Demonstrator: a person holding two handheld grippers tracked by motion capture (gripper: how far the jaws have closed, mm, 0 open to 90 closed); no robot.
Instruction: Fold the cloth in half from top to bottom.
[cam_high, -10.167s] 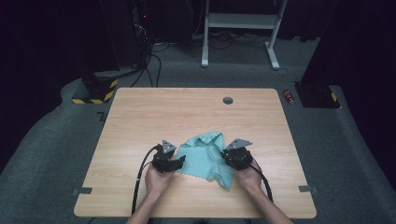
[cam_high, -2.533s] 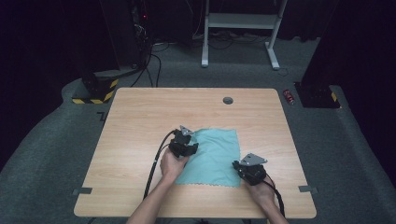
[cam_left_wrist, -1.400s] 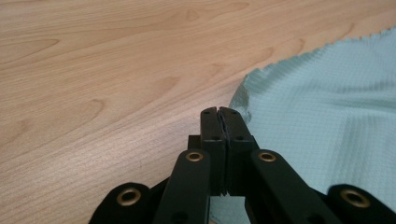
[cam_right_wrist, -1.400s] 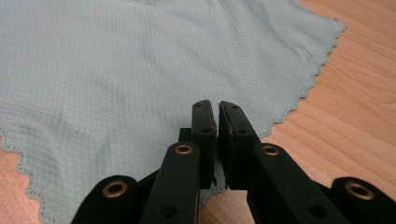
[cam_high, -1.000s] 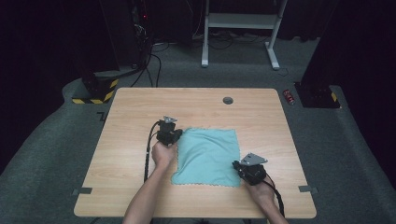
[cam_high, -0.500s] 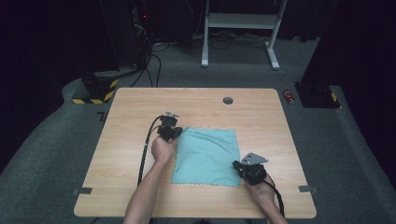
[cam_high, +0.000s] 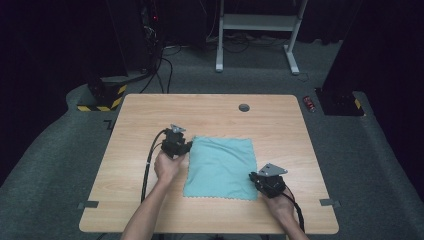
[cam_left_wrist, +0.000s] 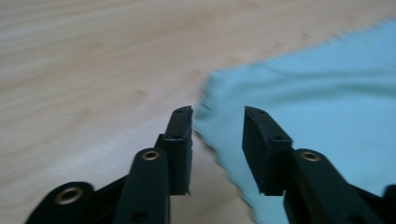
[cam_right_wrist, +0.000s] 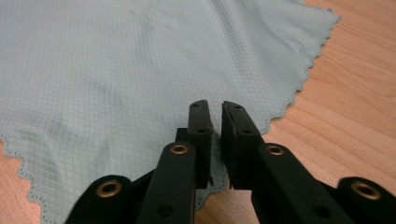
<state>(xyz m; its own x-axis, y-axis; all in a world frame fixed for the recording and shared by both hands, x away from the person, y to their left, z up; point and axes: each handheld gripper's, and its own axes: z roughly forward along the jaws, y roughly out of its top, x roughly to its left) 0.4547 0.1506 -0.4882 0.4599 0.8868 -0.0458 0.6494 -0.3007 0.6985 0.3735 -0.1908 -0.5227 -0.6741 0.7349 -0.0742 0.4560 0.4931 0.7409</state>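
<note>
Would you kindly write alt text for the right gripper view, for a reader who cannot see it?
The right gripper, its two black jaws nearly closed, pinches the scalloped near edge of a pale teal, grid-textured cloth. The cloth lies spread over a light wooden table, bare wood showing at right.

My table (cam_high: 210, 115) is pale wood with a fine straight grain and a smooth, low-sheen finish. On it lies a teal cloth (cam_high: 220, 167), matt and soft-looking; close up in my right gripper view the cloth (cam_right_wrist: 140, 70) has a small woven grid and a scalloped, pinked edge running toward 2 o'clock. My right gripper (cam_right_wrist: 215, 112) has matt black jaws, plastic I think, with brass-coloured metal eyelets at the pivots. My left gripper (cam_left_wrist: 217, 114) looks the same, though that view is blurred. The floor (cam_high: 60, 165) is rough grey carpet.
</note>
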